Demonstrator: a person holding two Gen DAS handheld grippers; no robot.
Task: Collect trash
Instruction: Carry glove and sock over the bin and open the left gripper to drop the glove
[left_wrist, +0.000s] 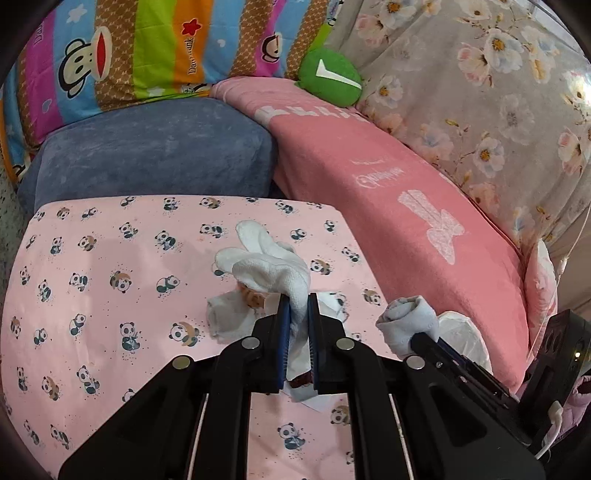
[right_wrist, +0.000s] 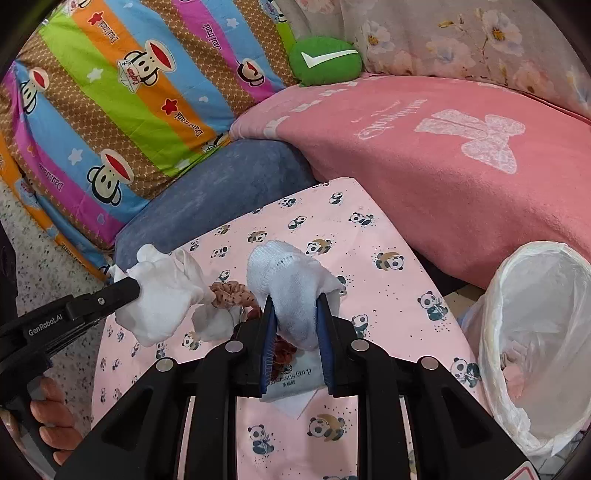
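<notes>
Both black hand-held grippers with blue pads grip crumpled cloth-like trash above the pink panda-print sheet (right_wrist: 388, 236).

Left gripper (left_wrist: 295, 306) has its jaws pressed tight on a white, waffle-textured crumpled tissue wad (left_wrist: 273, 266), which bulges out beyond the fingertips and trails down between the pads. Right gripper (right_wrist: 295, 306) is clamped narrowly on a pale blue-white ribbed sock-like bundle (right_wrist: 288, 284), rounded at the top and pinched at the middle. Beneath them, near the middle of the sheet, lie a rust-brown scrunchie (right_wrist: 231, 291), another white tissue scrap (right_wrist: 214, 325) and a small printed white packet (right_wrist: 295, 380). A bin lined with a translucent white plastic bag (right_wrist: 535, 332) stands just off the sheet's right edge, beside a pink towel-covered cushion (right_wrist: 443, 177).
</notes>
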